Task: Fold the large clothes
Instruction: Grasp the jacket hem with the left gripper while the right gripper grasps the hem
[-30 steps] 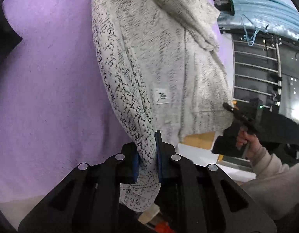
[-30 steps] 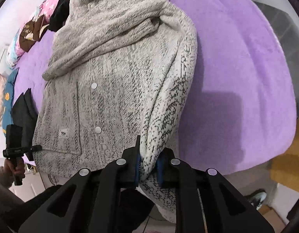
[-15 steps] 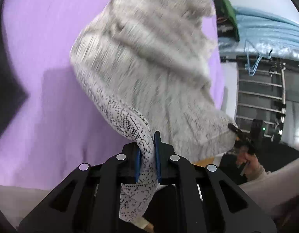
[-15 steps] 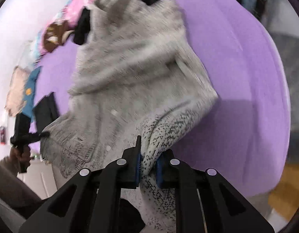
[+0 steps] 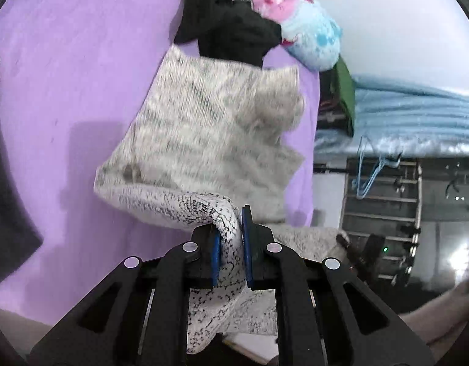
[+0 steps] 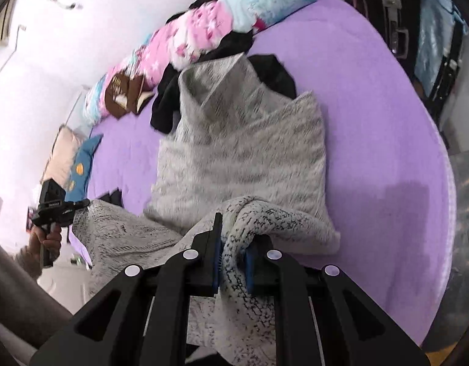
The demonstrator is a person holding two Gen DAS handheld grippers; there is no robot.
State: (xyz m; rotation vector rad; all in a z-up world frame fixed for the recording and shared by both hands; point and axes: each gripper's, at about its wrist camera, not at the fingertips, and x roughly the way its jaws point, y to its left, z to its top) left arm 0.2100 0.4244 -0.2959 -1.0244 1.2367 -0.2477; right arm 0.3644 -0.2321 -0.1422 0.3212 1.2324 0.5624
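Two black two-finger grippers each clamp one bunched hem of one large grey-and-white speckled knit cardigan (image 5: 210,140): the left gripper (image 5: 230,245) has its blue pads pressed onto a roll of the knit, and the right gripper (image 6: 233,251) is likewise closed on a thick twist of it. One fuzzy purple bed cover (image 6: 387,140) lies under the cardigan, whose upper part rests flat there while the gripped edge is lifted and curled over. One crumpled black garment (image 5: 231,27) touches its far end, beside pink and blue patterned pillows (image 6: 204,36). Motion blur smears the knit's weave, and the hems' ends drop out of sight below the jaws
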